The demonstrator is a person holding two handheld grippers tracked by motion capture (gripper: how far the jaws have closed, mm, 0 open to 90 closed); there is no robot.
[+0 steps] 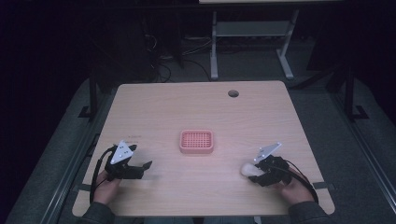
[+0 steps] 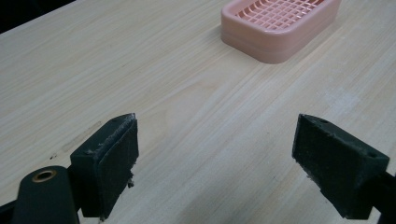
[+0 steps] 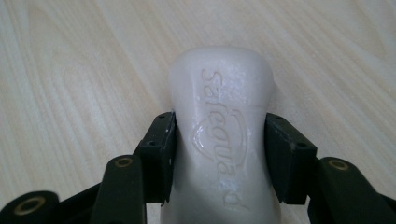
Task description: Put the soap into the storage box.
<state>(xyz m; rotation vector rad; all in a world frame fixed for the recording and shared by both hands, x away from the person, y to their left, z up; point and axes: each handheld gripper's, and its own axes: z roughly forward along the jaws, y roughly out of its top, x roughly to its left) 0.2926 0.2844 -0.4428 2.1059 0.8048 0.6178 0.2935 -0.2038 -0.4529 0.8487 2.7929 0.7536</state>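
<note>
The right gripper (image 1: 256, 173), at the lower right of the high view, is clamped on a white, waisted bar of soap (image 3: 224, 140) with a raised logo on its top face. In the right gripper view both black pads press against the bar's narrow middle, and the bar's far end juts out past them over the pale wooden desk (image 1: 187, 102). Whether the soap rests on the desk or hangs just above it is hard to tell. The left gripper (image 1: 148, 168), at the lower left of the high view, has its jaws wide apart with nothing between them. A pink plastic soap dish with a grid top (image 1: 196, 142) sits at the middle of the desk, between the two grippers and well apart from the soap.
</note>
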